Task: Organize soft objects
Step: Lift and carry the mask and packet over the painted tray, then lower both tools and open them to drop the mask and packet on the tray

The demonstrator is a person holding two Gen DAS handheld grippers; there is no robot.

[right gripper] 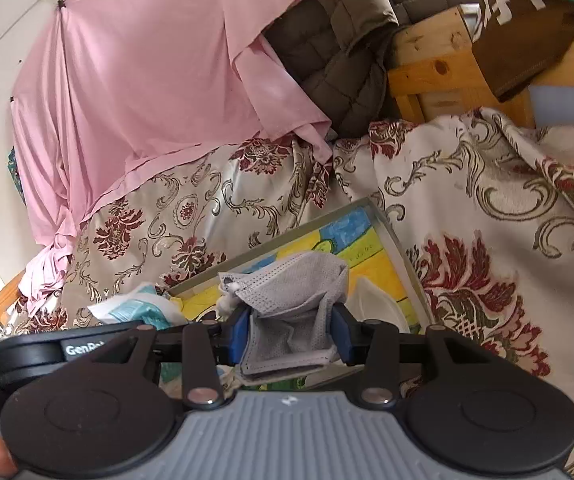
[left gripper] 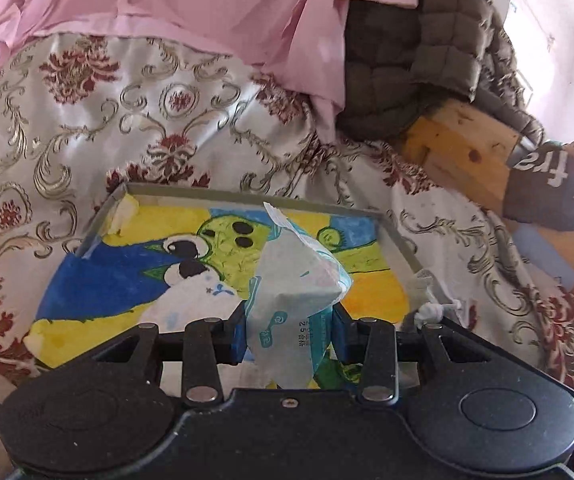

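Note:
A shallow grey-rimmed box [left gripper: 399, 236] with a bright painted picture on its floor lies on a floral cloth. My left gripper [left gripper: 289, 322] is shut on a soft white-and-teal tissue pack [left gripper: 299, 268], held upright just above the near part of the box. My right gripper [right gripper: 293, 330] is shut on a crumpled grey face mask [right gripper: 295, 280], above the same box [right gripper: 391, 228]. In the right wrist view the tissue pack [right gripper: 139, 308] shows to the left of the mask. A white soft item [left gripper: 191, 300] lies inside the box.
The floral cloth [left gripper: 87, 128] spreads around the box. Behind it hang a pink sheet [right gripper: 147, 80] and a brown quilted jacket [left gripper: 415, 60] over a wooden frame [left gripper: 467, 160]. A dark cloth with white letters [right gripper: 527, 32] drapes the frame. A white crumpled scrap [left gripper: 427, 312] sits by the box's right rim.

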